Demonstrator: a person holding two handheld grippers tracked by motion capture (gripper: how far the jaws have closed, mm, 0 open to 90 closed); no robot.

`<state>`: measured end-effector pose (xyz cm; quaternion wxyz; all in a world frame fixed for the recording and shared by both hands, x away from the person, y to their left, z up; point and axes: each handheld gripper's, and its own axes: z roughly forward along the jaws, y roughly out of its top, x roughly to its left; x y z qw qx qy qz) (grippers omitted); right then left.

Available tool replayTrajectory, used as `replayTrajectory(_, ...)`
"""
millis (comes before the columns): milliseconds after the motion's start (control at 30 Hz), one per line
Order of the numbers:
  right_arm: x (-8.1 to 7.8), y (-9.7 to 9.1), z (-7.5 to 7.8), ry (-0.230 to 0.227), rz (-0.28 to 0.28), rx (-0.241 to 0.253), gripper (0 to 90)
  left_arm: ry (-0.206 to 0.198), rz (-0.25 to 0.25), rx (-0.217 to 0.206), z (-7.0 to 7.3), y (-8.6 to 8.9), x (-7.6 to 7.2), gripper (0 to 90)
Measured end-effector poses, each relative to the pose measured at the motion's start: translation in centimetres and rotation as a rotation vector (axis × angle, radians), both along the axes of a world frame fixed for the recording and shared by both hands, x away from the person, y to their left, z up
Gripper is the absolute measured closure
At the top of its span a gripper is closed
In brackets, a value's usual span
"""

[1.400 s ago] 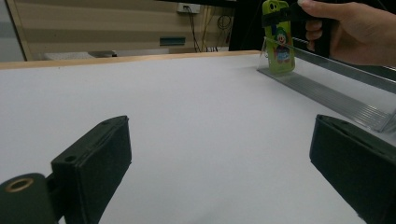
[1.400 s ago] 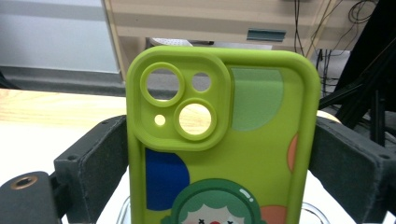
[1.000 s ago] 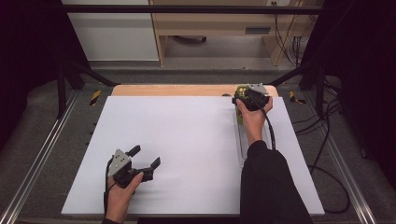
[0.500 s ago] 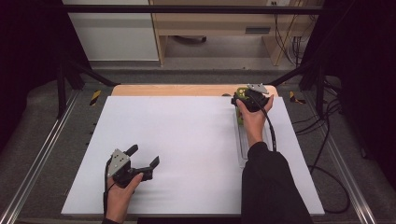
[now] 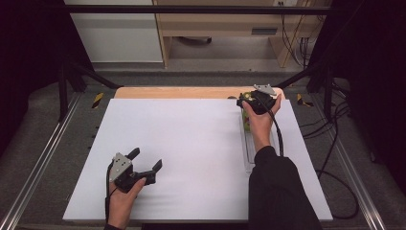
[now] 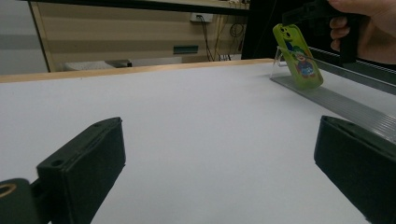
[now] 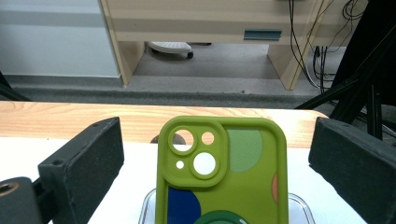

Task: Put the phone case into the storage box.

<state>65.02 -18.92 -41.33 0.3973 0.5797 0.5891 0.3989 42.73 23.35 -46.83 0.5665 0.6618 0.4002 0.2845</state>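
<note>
High view: at the near left of the white table (image 5: pixel 191 158), the left gripper (image 5: pixel 146 163) rests in the person's hand with its jaws spread wide and nothing between them. Far across on the right, the right gripper (image 5: pixel 250 101) is at the table's back edge, just over the green phone case (image 5: pixel 246 122). Its jaws have just been opening; in the right gripper view they stand apart on either side of the phone case (image 7: pixel 219 177), their pads clear of it. The case leans tilted on a clear stand (image 6: pixel 327 100) that runs along the table's right side, its camera cutouts at the top.
</note>
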Motion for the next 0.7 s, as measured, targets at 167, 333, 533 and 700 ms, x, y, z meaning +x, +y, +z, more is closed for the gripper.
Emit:
replayTrajectory(167,-0.1,0.0,0.2,-0.005,0.001,-0.003,4.1,0.002,0.003,0.0,0.0,0.0,0.0,1.6)
replayTrajectory(333,-0.4,0.1,-0.1,-0.001,0.013,-0.009,4.4,-0.01,-0.011,-0.007,0.1,-0.1,0.0,1.6)
replayTrajectory(533,-0.7,0.2,-0.2,0.007,0.022,-0.007,4.4,-0.009,-0.012,0.0,0.0,-0.1,-0.1,1.6)
replayTrajectory(700,-1.0,0.0,0.8,-0.008,0.006,-0.016,6.1,-0.012,0.01,0.0,0.1,0.3,-0.2,1.6)
